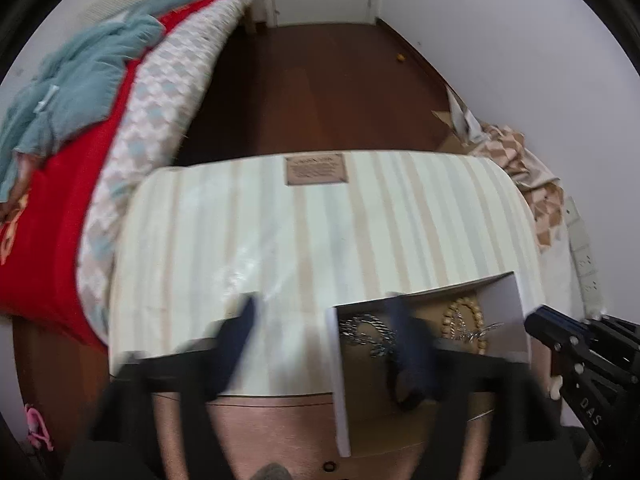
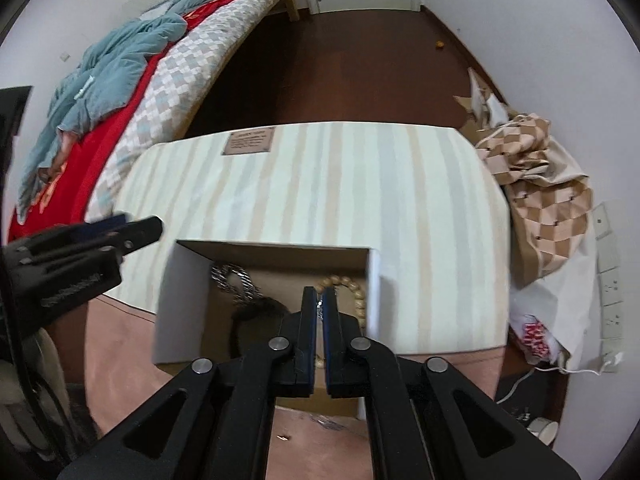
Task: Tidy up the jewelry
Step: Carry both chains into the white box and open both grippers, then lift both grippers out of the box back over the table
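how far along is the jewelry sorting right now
Already in the box: a silver chain and a wooden bead bracelet. In hand: the right gripper is closed over the box on something thin and silvery, too small to identify. The left gripper is open and empty above the striped mat. What is left cannot be told.

— What's in the open cardboard box (image 2: 188, 280)?

— A silver chain (image 2: 234, 280) heaped against its left wall, and a string of pale wooden beads (image 2: 354, 292) curled by the right wall. Something dark lies between them; I can't tell what.

— And the box itself?

— White outside, brown inside, top open, sitting on the striped cloth of the worktop (image 2: 320, 192) near its front edge.

— Anything lifted?

— A thin silvery piece (image 2: 319, 307) shows pinched above the beads, too small to make out. In the left view the chain (image 1: 366, 330) and beads (image 1: 466, 326) are blurred.
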